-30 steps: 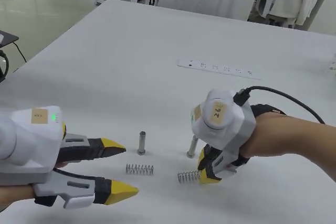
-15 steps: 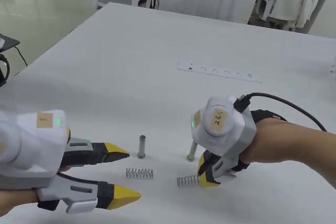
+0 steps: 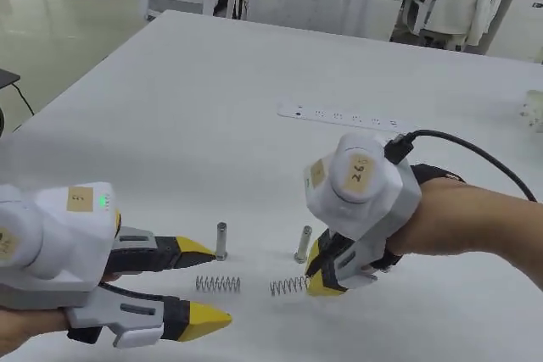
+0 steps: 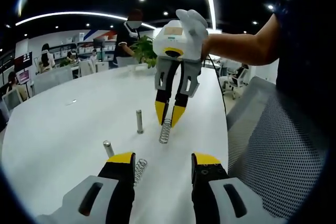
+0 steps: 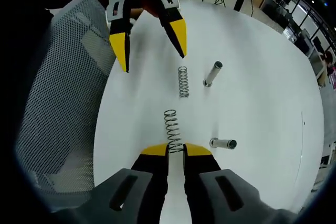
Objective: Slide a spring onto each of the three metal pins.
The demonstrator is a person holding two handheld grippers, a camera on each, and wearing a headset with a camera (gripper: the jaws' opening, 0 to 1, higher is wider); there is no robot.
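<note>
Two short metal pins [image 3: 221,241] [image 3: 303,244] stand upright on the white table [image 3: 212,108]. My right gripper [image 3: 327,281] is shut on one end of a spring [image 3: 288,284], which points left, low over the table in front of the right pin. In the right gripper view, the jaws [image 5: 176,150] pinch the spring [image 5: 172,127], with the pins [image 5: 212,74] [image 5: 223,143] to its right. A second spring [image 3: 218,283] lies loose in front of the left pin. My left gripper [image 3: 208,286] is open just left of that spring [image 4: 139,169].
A white power strip [image 3: 339,116] lies farther back on the table. Chairs and desks stand beyond the far edge. A black cable [image 3: 475,158] runs from the right gripper across the table on the right.
My right gripper has carried its spring slightly left, relative to the right pin. The left gripper stays open in about the same place. The head camera has shifted.
</note>
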